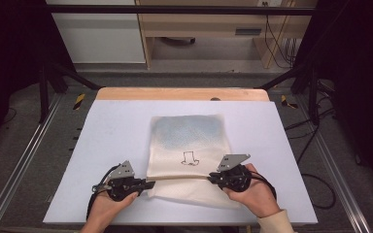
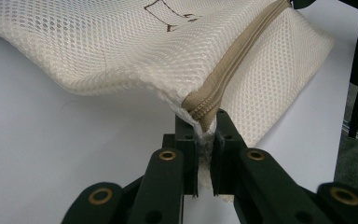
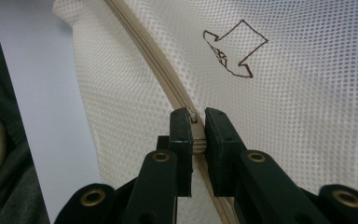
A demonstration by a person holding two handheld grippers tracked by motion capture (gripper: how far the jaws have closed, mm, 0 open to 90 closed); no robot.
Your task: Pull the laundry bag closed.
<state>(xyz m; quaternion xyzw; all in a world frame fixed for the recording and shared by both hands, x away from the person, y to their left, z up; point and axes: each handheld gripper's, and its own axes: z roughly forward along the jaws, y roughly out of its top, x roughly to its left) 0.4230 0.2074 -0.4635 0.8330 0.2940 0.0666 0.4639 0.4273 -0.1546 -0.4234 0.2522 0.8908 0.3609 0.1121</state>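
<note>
In the high view a cream mesh laundry bag (image 1: 189, 155) lies flat near the middle of the pale table (image 1: 111, 131), its far half showing a bluish tint and a small dark outline drawing (image 1: 190, 158) near its centre. A beige zipper (image 1: 179, 178) runs across the bag's near part, stretched between the two tools: the left gripper (image 1: 148, 183) pinches the bag's left end of it, the right gripper (image 1: 212, 178) the right end, each held in a hand that comes in from the bottom edge. In the left gripper view the black jaws are pressed together on the corner of the mesh bag (image 2: 121, 46) right where the zipper (image 2: 223, 70) ends, with bunched mesh squeezed between the pads; the bag's edge is lifted slightly off the table there. In the right gripper view the jaws are clamped on the zipper (image 3: 154, 65) itself, which curves away across the mesh, and the outline drawing (image 3: 235, 49) sits just beyond on the fabric.
</note>
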